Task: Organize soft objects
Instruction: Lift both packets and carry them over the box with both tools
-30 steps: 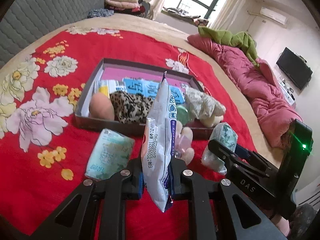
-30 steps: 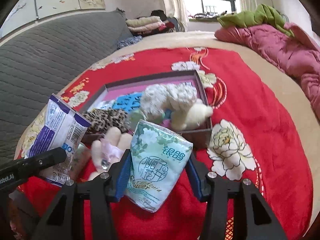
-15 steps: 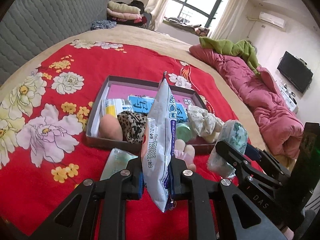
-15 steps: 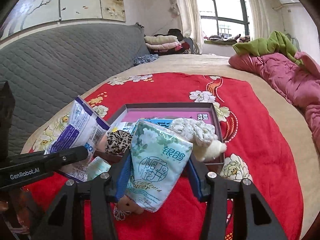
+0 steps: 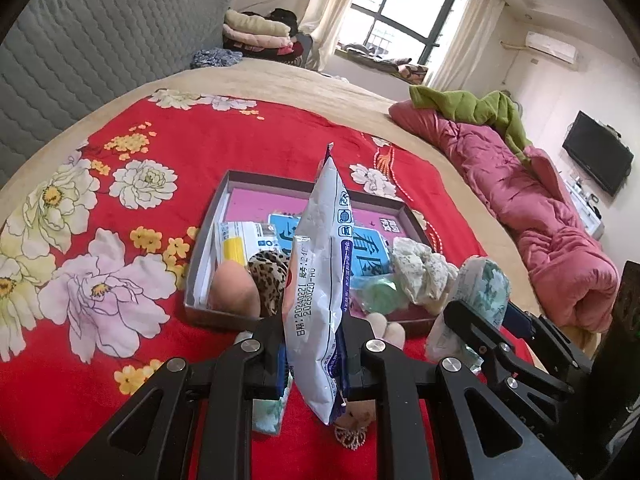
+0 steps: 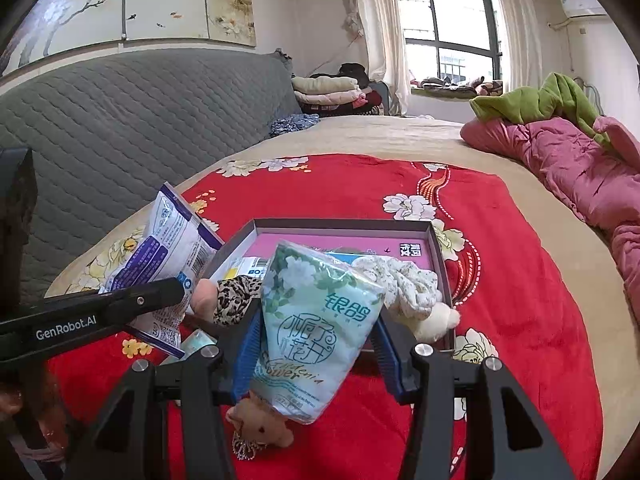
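Observation:
My left gripper (image 5: 316, 344) is shut on a white-and-purple foil packet (image 5: 320, 276), held upright on edge above the red blanket. My right gripper (image 6: 316, 344) is shut on a pale green tissue pack (image 6: 316, 320). Beyond both lies an open shallow box (image 5: 256, 179) with a pink floor. It holds a peach egg-shaped sponge (image 5: 232, 288), a leopard scrunchie (image 5: 268, 276), a blue packet (image 5: 368, 248) and a floral cloth bundle (image 5: 420, 272). A small plush toy (image 6: 260, 424) and a second tissue pack (image 5: 268, 412) lie on the blanket under the grippers.
The red floral blanket (image 5: 120, 240) covers a beige bed. A pink quilt (image 5: 540, 208) with a green throw (image 5: 472, 108) runs along the right side. A grey padded headboard (image 5: 80, 60) stands at the left, with folded clothes (image 5: 256, 34) behind.
Both grippers have risen with their packs still held. The box and blanket now sit lower and farther off, and more of the room shows.

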`<state>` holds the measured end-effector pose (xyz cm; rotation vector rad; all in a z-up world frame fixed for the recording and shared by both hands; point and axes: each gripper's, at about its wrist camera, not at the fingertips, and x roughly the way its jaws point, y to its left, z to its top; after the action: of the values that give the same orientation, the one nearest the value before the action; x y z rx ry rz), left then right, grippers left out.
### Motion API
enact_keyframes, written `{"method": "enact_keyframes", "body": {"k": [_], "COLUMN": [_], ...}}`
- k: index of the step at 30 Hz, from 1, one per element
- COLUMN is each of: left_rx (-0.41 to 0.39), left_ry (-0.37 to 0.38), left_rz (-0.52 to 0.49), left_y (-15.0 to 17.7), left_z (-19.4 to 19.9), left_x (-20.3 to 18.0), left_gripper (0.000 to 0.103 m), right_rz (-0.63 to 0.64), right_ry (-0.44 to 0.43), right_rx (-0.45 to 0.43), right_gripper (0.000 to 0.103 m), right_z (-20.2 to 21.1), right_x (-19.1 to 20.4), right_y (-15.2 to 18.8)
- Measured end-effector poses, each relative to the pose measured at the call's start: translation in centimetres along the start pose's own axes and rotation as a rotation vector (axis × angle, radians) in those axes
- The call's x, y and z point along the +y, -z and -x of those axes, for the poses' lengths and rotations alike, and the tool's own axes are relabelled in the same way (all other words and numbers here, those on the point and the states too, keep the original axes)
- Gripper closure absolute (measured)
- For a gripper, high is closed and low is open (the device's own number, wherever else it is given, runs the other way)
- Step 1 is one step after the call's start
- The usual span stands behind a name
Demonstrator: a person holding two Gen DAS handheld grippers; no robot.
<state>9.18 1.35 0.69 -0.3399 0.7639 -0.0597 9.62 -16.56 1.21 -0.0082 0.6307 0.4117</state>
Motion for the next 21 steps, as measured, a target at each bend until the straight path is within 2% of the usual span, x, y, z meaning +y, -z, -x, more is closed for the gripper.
{"method": "enact_keyframes", "body": {"k": [15, 21], "left_rx": [0.010, 0.032], "left_ry": [0.047, 0.135], "left_rz": [0.071, 0.113], "left_y": [-2.0, -2.5], "left_z": [-3.3, -5.2], "left_x": [2.0, 2.4], "left_gripper": [0.085, 0.085], "right_rz": [0.002, 0.009], "right_ry": [0.031, 0.037], "right_rx": [0.009, 0.013], "right_gripper": [0.052, 0.052], "right_z": [-2.2, -3.5], "right_x": [0.2, 0.3], "right_y": [-1.0, -1.5]}}
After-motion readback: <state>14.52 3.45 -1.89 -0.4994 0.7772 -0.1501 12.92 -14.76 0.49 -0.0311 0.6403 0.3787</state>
